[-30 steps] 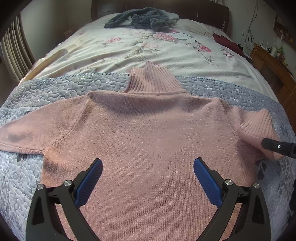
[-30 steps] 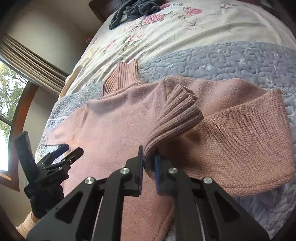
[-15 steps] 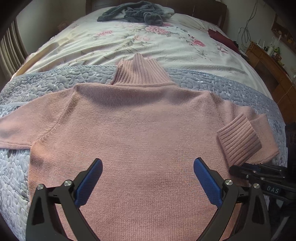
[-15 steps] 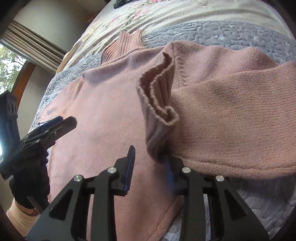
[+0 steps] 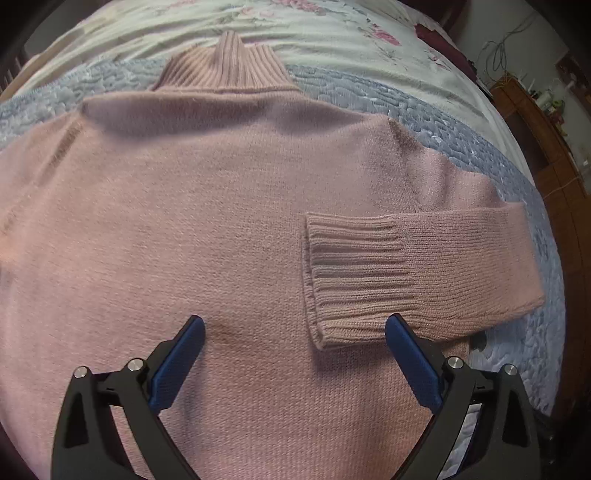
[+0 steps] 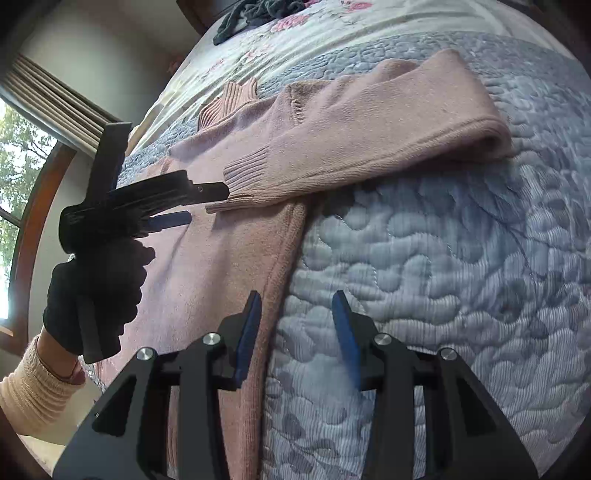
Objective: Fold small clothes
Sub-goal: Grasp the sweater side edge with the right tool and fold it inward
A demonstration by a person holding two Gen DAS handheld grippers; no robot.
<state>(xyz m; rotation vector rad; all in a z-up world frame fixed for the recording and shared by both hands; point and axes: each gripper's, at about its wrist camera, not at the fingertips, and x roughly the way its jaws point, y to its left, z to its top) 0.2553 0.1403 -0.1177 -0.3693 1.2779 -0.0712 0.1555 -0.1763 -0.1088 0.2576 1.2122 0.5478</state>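
Bed (image 6: 461, 258) with grey quilt: pink sweater (image 5: 184, 221) flat, right sleeve (image 5: 424, 266) folded across body. Left claw (image 5: 293, 354) agape above sweater, empty. Right claw (image 6: 297, 325) agape at sweater's side edge, empty.

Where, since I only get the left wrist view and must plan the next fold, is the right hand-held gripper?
Observer: The right hand-held gripper is open above the sweater's side edge, one finger over the sweater and the other over the quilt.
Operator: Holding anything?
Observer: No, nothing sits between its fingers.
Operator: Any other clothes around?
Observer: A dark heap lies at the bed's far end.
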